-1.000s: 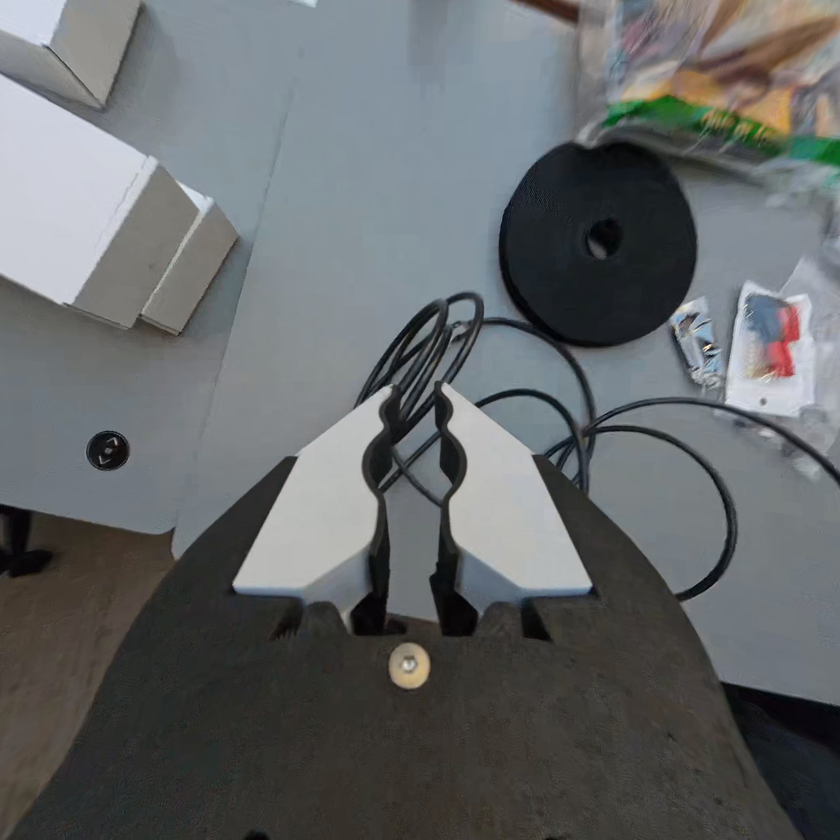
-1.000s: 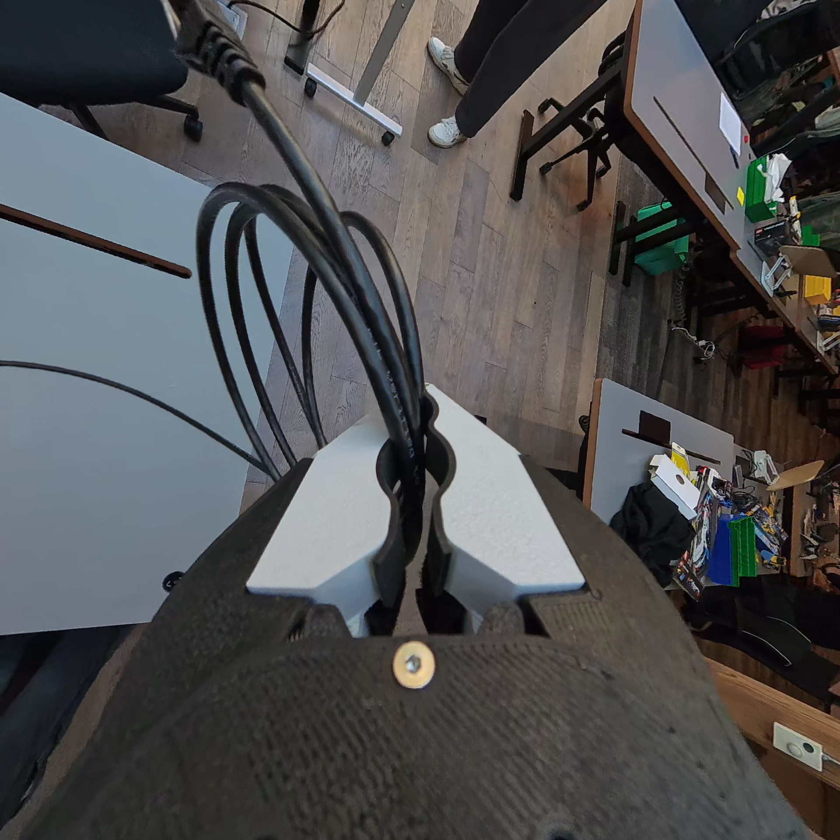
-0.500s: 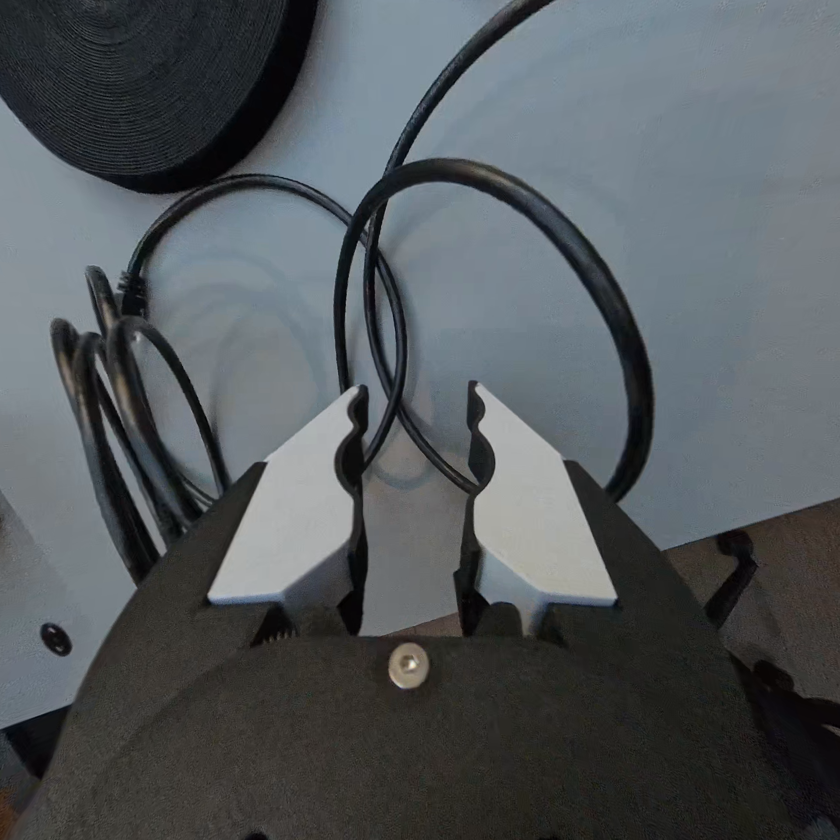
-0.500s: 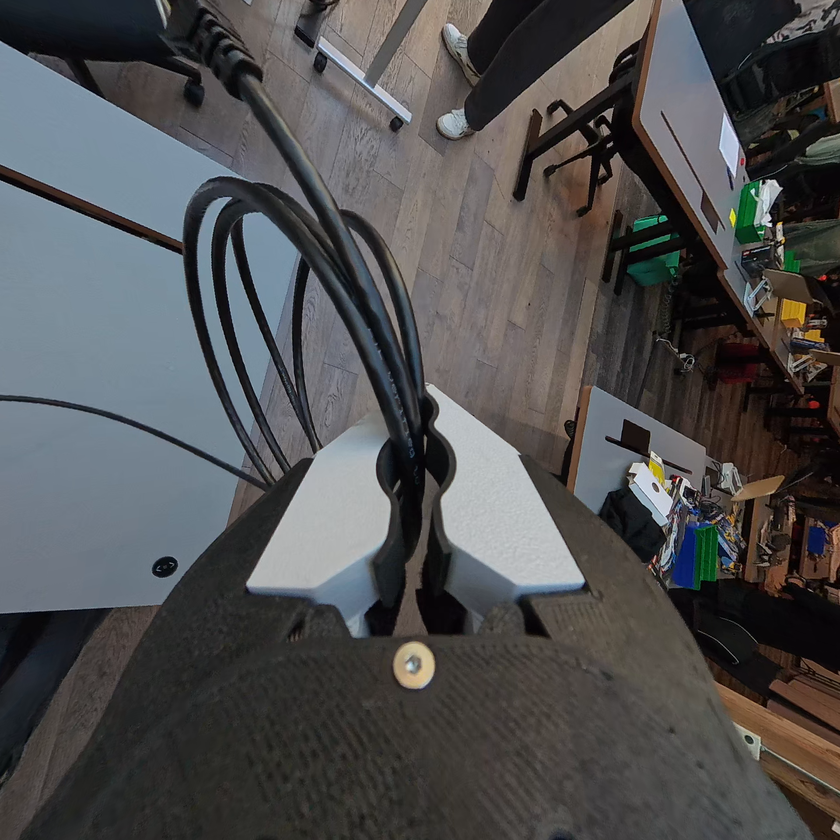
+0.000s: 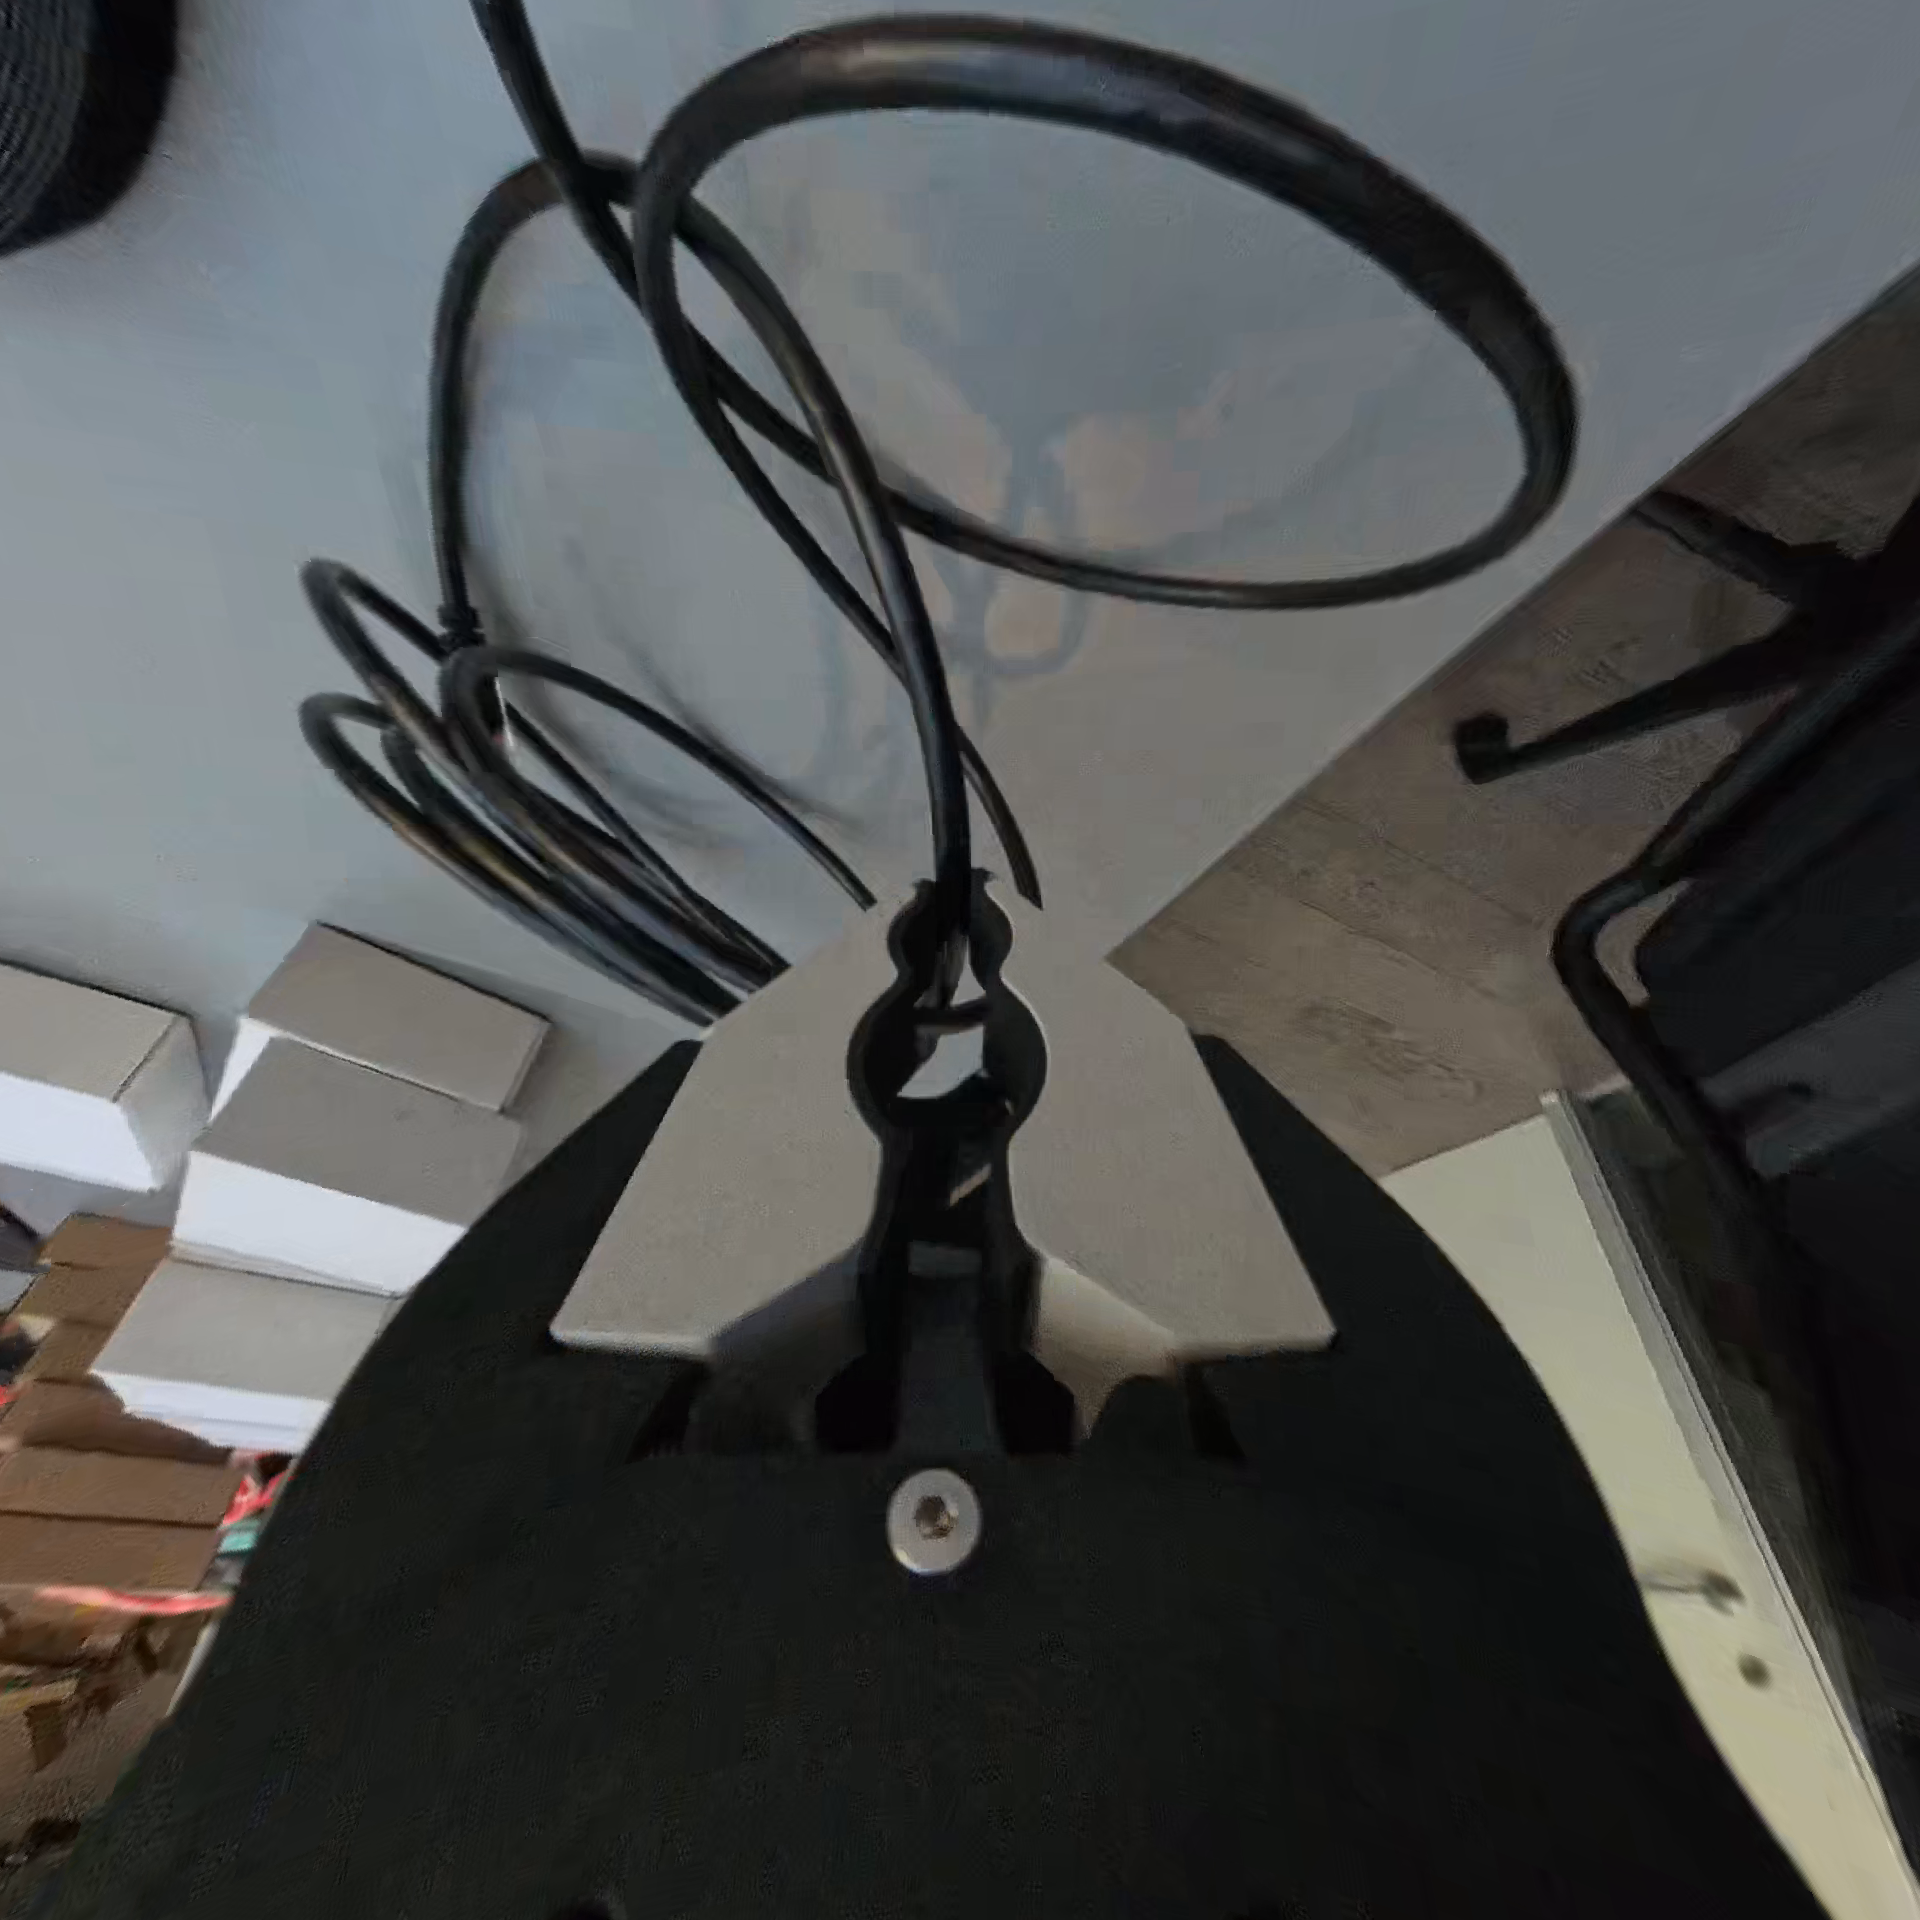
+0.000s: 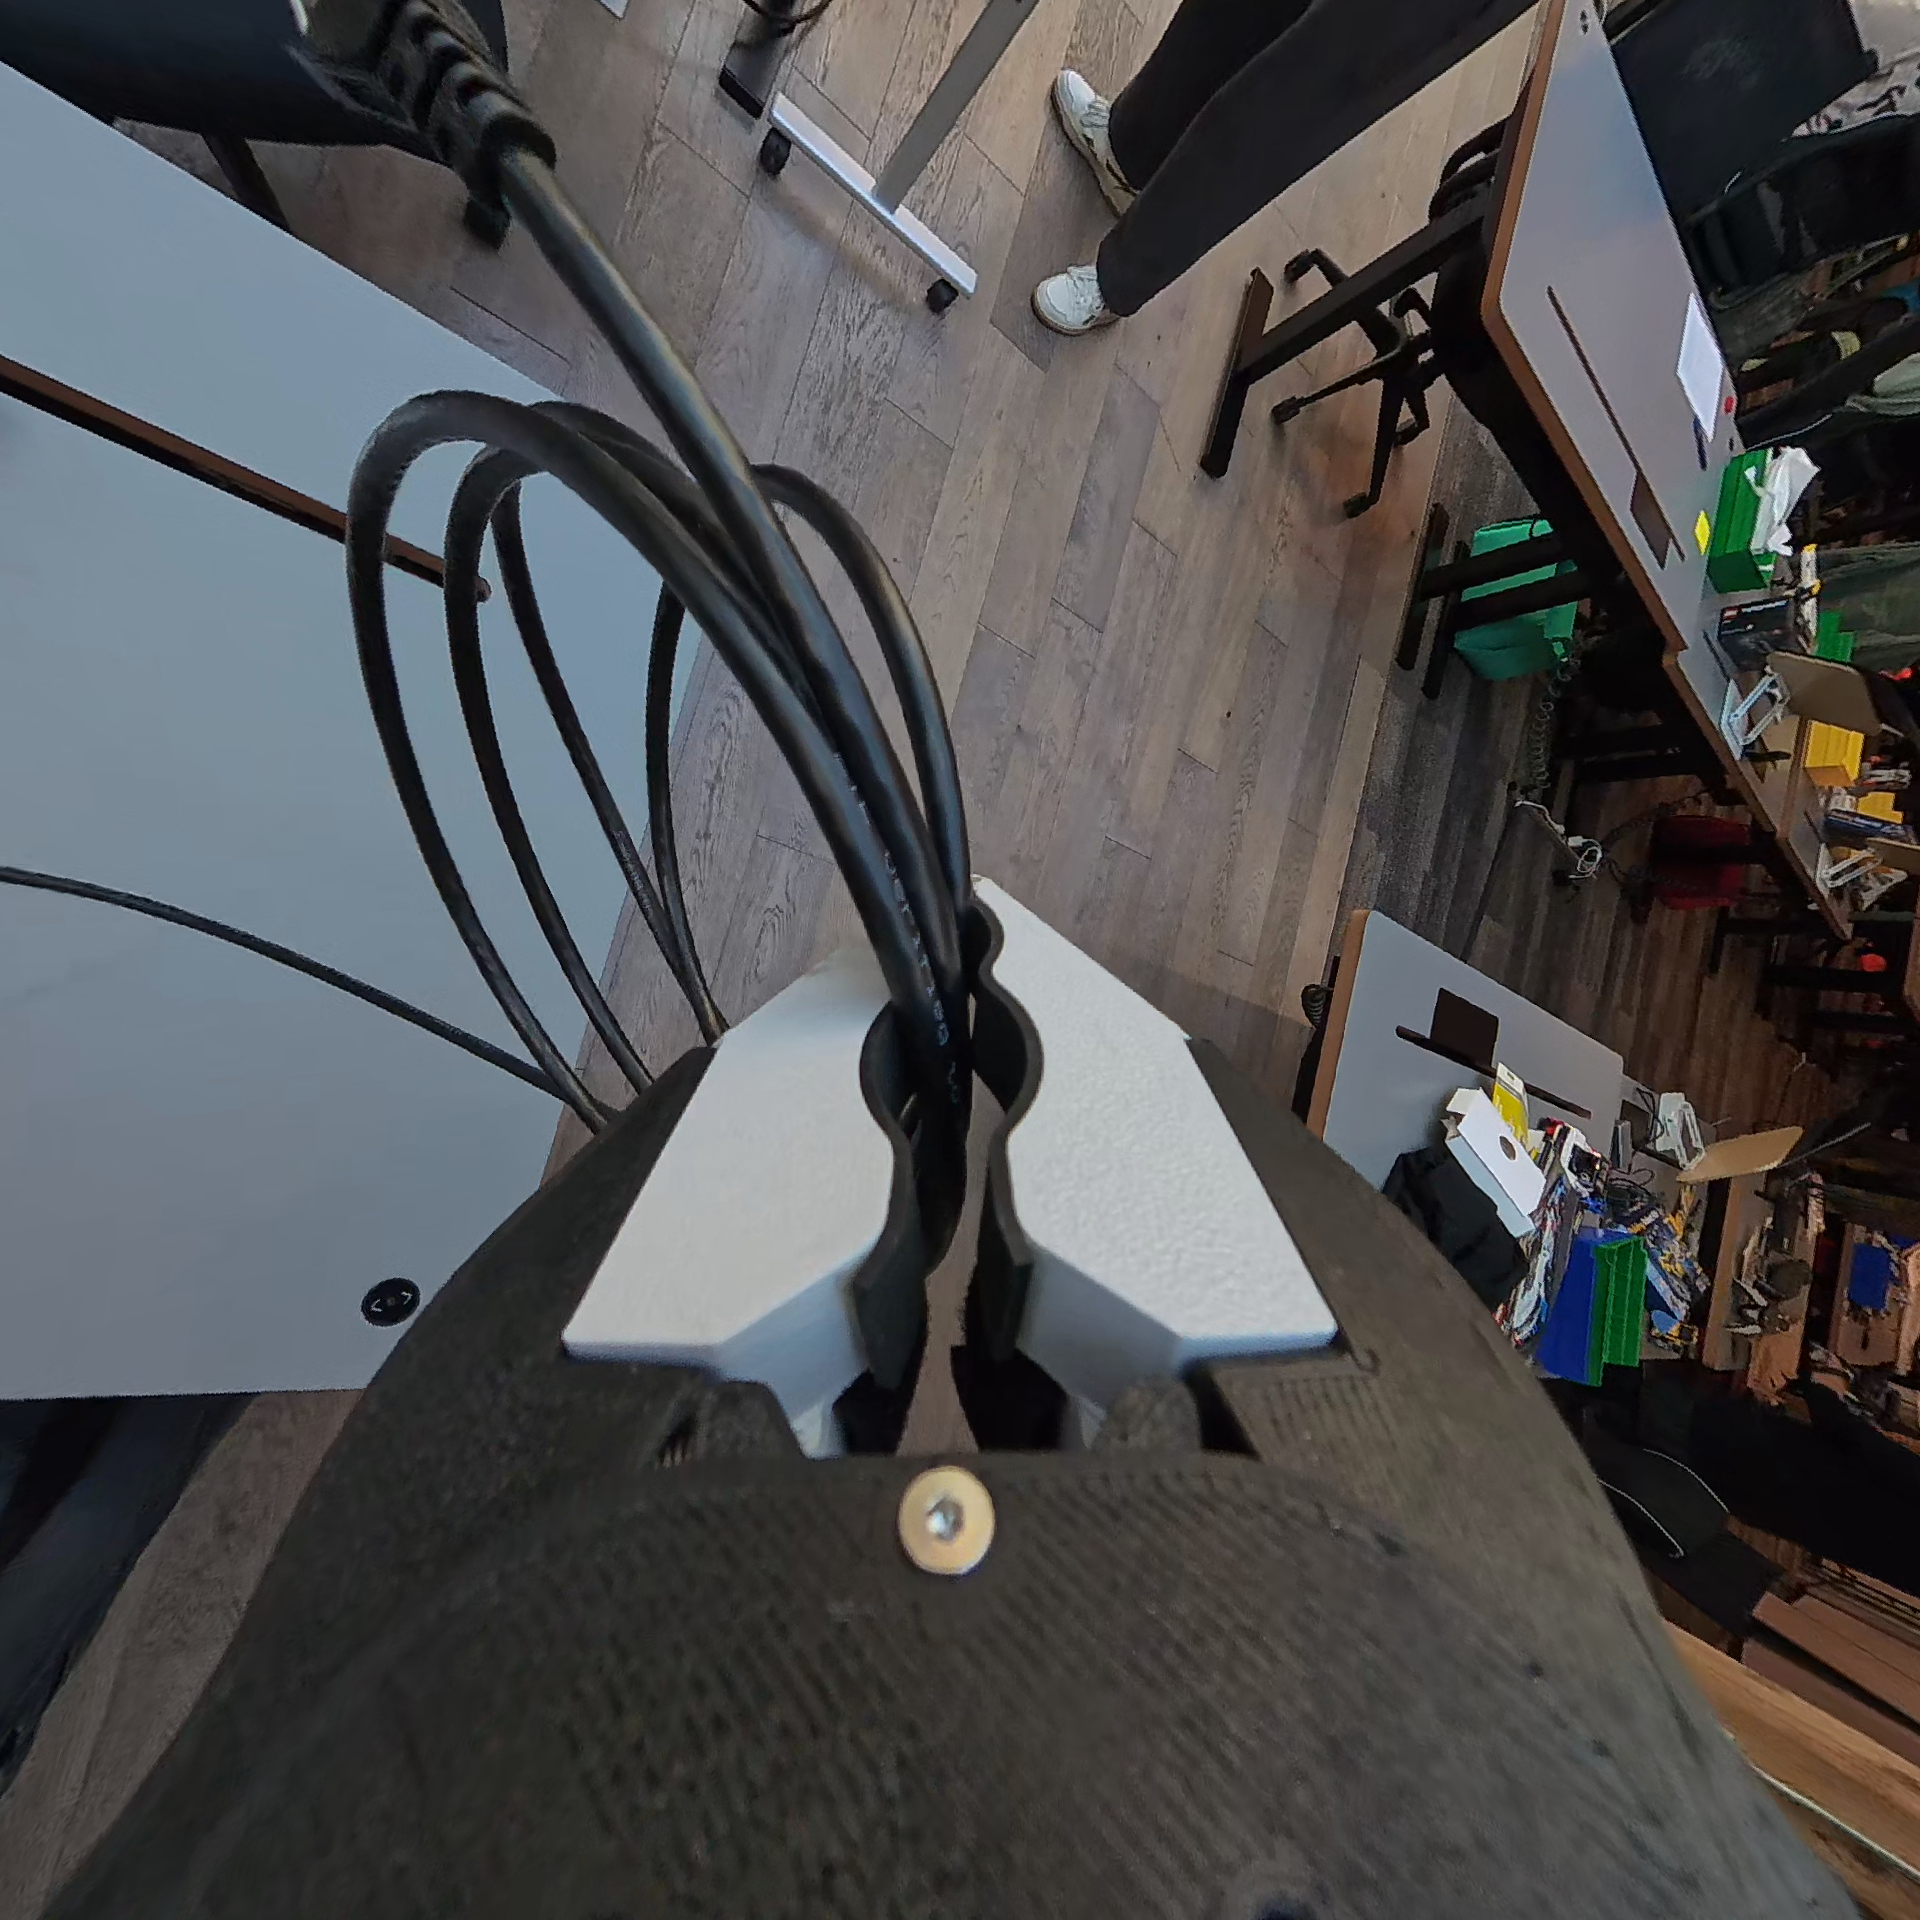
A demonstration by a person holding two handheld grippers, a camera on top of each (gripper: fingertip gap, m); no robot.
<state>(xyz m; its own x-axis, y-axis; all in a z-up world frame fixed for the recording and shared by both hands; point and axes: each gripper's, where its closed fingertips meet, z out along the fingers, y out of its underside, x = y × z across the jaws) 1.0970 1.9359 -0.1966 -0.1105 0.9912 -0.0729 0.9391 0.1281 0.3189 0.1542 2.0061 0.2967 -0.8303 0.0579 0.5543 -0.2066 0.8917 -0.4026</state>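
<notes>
A long black cable [image 5: 1132,104] lies in loose loops over the grey table [image 5: 208,395]. My left gripper [image 5: 948,914] is shut on one strand of it near the table's edge, and the strand rises from the tips into a big loop. My right gripper [image 6: 961,940] is shut on a bundle of several cable loops [image 6: 582,457] and holds them up off the table [image 6: 156,727]. The cable's plug end [image 6: 436,73] sticks out at the top left of the right wrist view.
White cardboard boxes [image 5: 353,1101] are stacked at the left. A black roll of strap [image 5: 62,114] sits at the top left corner. A black chair frame [image 5: 1704,935] stands off the table's right edge. A person's legs [image 6: 1164,177] and cluttered desks [image 6: 1621,343] are across the wooden floor. The gap from one gripper's tips to the other's is roughly 105 cm. The left tips stand about 20 cm off the black roll of strap [image 5: 62,114].
My left gripper was open around the cable strands half a second ago and has now shut on one strand, and its view has swung toward the table edge. The right gripper keeps its hold, barely moved.
</notes>
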